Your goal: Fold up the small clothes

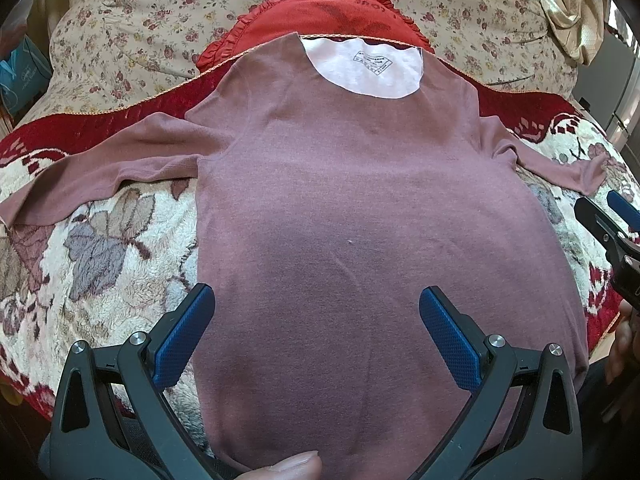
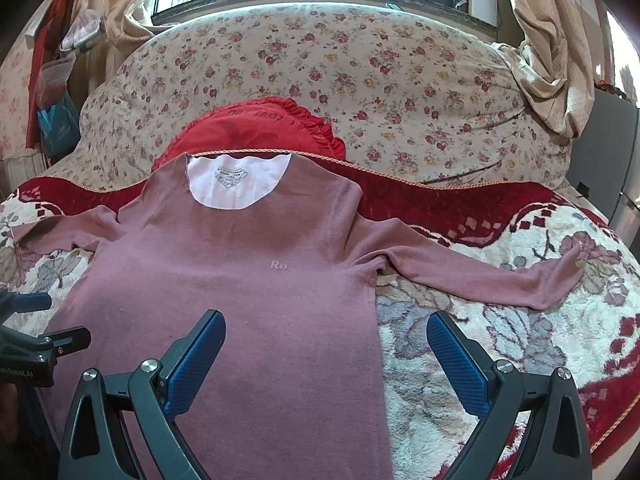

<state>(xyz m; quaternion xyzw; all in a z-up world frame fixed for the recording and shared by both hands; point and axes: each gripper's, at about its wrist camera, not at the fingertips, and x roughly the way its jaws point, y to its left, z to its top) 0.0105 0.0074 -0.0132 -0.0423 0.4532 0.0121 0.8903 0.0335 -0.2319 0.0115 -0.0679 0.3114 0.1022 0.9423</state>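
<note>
A mauve long-sleeved shirt (image 1: 340, 184) lies flat on the bed, collar away from me, both sleeves spread sideways; it also shows in the right wrist view (image 2: 248, 280). Its white inner neck label (image 1: 370, 64) faces up. My left gripper (image 1: 316, 312) is open, hovering above the shirt's lower body, its left finger over the shirt's left edge. My right gripper (image 2: 326, 340) is open, straddling the shirt's right side seam, holding nothing. The right gripper also shows at the right edge of the left wrist view (image 1: 608, 220).
A fluffy cream and red floral blanket (image 2: 500, 340) covers the bed. A red ruffled pillow (image 2: 256, 124) and a flowered duvet (image 2: 360, 72) lie beyond the collar. A window and beige curtains (image 2: 552, 40) stand behind.
</note>
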